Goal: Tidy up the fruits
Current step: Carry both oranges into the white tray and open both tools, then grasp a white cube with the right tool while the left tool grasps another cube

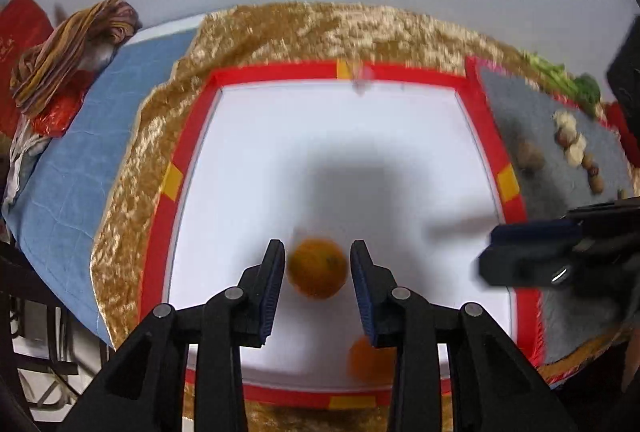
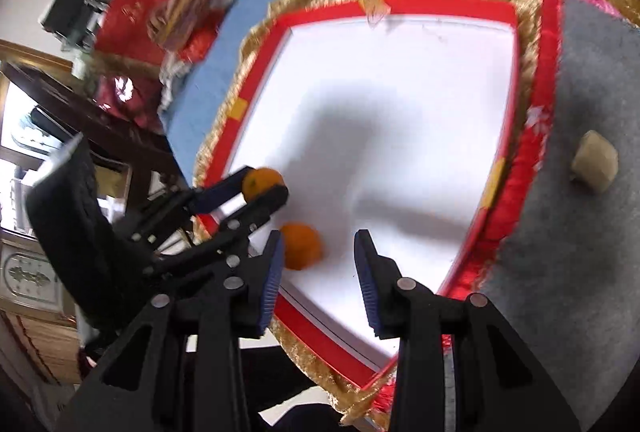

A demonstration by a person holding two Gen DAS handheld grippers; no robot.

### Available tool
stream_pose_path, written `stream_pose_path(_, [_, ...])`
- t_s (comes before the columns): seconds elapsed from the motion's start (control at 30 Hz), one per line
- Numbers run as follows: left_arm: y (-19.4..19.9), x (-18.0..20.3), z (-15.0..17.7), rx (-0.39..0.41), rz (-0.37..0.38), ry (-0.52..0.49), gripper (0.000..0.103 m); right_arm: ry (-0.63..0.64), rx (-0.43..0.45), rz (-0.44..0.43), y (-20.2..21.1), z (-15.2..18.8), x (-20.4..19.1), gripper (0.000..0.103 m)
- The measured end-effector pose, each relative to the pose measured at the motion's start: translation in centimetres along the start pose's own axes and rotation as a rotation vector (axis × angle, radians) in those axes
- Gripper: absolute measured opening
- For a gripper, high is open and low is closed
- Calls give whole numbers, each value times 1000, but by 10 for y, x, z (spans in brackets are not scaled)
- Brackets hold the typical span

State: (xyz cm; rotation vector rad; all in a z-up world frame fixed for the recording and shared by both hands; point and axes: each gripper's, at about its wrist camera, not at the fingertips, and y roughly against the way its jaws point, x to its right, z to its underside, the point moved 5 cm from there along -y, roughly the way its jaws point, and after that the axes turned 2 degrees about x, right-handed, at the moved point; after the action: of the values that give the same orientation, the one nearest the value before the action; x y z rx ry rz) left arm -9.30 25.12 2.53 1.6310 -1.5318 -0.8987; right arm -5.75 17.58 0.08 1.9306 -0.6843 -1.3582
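Hovering over the white board [image 1: 340, 160], the left gripper [image 1: 318, 272] is seen with an orange [image 1: 317, 267] framed between its fingers; whether the pads actually press the fruit cannot be told. A second orange [image 2: 301, 245] is seen lying on the board just beside the right gripper [image 2: 320, 264], whose jaws are spread apart and hold nothing.

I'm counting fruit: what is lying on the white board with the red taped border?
Two round oranges: one between the left tongs, the other beside the right tongs. The white board shows nothing else; the tongs cover its near edge.
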Motion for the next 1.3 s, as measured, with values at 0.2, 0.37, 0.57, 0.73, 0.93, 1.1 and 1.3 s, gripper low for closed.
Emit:
stream_pose_path(0.2, [21,62,-23,138,185,-86,66,-1,202,35,81,-10,15,51])
stream_pose_path(0.37, [28,159,-22,170,309,-311,67,-113,342,200,184,18,88,63])
stream_pose_path(0.57, [4,230,-19,131,328,-415,67,-390,460,225,263,83,199,63])
stream_pose_path(0.73, [-19,253,-22,106,342,-394,65,-450,451,151,247,73,224,63])
stream_pose_path(0.93, [-44,279,-28,96,388,-408,51,-448,432,153,218,21,234,63])
stream_pose_path(1.1, [-62,290,-33,63,414,-381,50,-421,330,207,180,-5,238,53])
stream_pose_path(1.3, [-77,293,-37,56,426,-316,47,-430,256,273,149,-13,251,41])
